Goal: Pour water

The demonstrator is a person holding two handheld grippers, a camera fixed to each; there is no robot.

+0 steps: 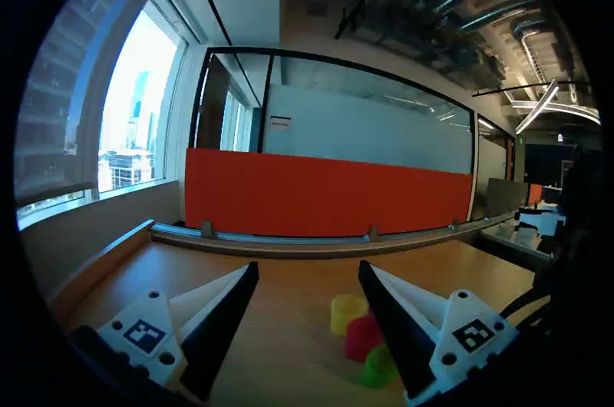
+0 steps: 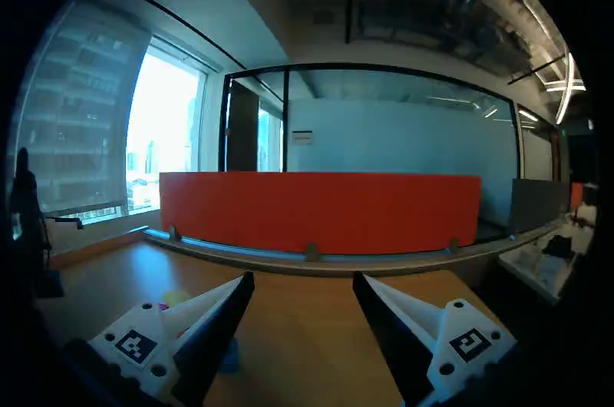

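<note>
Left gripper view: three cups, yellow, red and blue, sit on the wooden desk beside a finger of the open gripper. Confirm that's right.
One thing is wrong: the third cup is green, not blue. The left gripper view shows a yellow cup, a red cup and a green cup on the wooden desk, beside a finger of the open left gripper.

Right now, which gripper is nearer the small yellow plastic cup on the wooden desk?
Left, probably. The left gripper has the yellow plastic cup just beside its right-side finger, near the tip. From the right gripper the cup looks smaller, farther off, past its left-side finger.
</note>
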